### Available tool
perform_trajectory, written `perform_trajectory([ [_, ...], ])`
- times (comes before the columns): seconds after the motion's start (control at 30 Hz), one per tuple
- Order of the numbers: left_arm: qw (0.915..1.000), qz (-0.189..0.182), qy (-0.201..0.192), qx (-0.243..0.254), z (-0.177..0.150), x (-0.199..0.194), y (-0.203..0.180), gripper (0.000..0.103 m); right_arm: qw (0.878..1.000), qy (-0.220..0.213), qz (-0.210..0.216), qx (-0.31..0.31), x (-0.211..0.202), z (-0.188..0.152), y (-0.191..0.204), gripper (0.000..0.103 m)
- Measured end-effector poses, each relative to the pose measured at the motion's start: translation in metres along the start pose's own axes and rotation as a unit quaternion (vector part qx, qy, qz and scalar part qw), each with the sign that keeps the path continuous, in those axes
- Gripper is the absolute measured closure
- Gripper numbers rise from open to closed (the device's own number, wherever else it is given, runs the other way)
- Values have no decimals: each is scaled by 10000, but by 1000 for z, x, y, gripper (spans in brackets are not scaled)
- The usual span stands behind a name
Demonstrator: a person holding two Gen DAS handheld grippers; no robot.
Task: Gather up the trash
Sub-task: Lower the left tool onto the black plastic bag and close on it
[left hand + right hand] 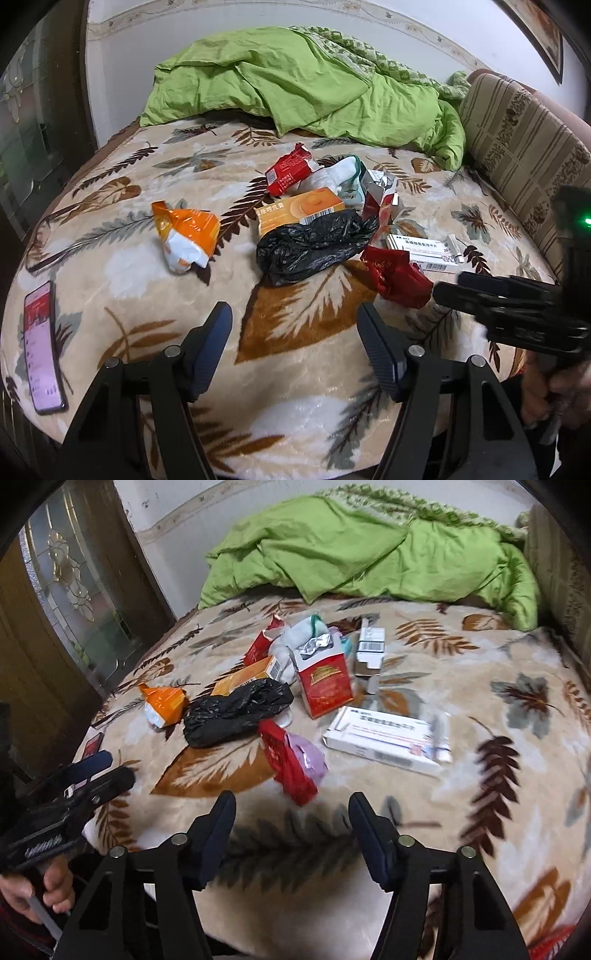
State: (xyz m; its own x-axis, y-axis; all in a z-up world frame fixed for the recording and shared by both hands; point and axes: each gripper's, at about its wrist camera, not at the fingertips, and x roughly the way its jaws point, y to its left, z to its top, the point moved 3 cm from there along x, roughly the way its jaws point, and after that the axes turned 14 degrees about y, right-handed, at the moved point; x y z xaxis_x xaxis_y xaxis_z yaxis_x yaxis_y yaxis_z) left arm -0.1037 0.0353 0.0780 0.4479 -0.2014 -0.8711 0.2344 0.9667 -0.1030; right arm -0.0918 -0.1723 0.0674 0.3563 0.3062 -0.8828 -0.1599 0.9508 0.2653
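Trash lies in a loose pile on a leaf-patterned bed blanket (295,317). A crumpled black plastic bag (310,242) (236,710) lies in the middle. An orange snack wrapper (186,234) (164,705) lies to its left. A crumpled red wrapper (397,277) (290,764) lies nearest the grippers. A yellow box (299,214), a red cigarette pack (325,686) and a white medicine box (388,738) lie around them. My left gripper (293,325) is open and empty above the blanket. My right gripper (291,814) is open and empty just short of the red wrapper.
A phone (40,347) with its screen lit lies at the blanket's left edge. A green quilt (306,85) is heaped at the back. A striped cushion (517,147) lines the right side. A glass-panelled door (74,590) stands left of the bed.
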Motion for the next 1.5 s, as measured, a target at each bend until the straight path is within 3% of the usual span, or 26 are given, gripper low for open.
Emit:
perform_trajectory([
  [0.17, 9998, -133, 132, 2, 18, 14, 3, 34, 9997, 147, -165, -59, 31, 19, -1, 42],
  [0.27, 9998, -81, 162, 10, 35, 27, 4, 34, 9995, 275, -128, 47, 46, 23, -5, 67],
  [0.33, 9998, -79, 196, -42, 44, 34, 6, 34, 9997, 182, -101, 87, 45, 21, -6, 70],
  [0.57, 9992, -94, 246, -314, 84, 71, 12, 34, 9988, -289, 76, 376, 19, 7, -10, 71],
  [0.7, 9962, -486, 628, -346, 88, 97, 12, 34, 9962, -547, 226, 639, 7, 4, -20, 71],
  [1.03, 9921, -669, 645, 845, 50, 67, -38, 34, 9884, -865, 292, 1212, -5, 5, -44, 71],
  [1.17, 9908, -446, 511, 1175, 51, 60, -46, 34, 9870, -916, 281, 1289, -8, 3, -48, 71],
  [1.37, 9954, -685, 201, 640, 77, 56, -22, 34, 9849, -955, 313, 1411, -9, 1, -55, 71],
  [1.5, 9966, -748, 280, 181, 96, 69, -7, 34, 9844, -939, 330, 1449, -8, 2, -57, 71],
])
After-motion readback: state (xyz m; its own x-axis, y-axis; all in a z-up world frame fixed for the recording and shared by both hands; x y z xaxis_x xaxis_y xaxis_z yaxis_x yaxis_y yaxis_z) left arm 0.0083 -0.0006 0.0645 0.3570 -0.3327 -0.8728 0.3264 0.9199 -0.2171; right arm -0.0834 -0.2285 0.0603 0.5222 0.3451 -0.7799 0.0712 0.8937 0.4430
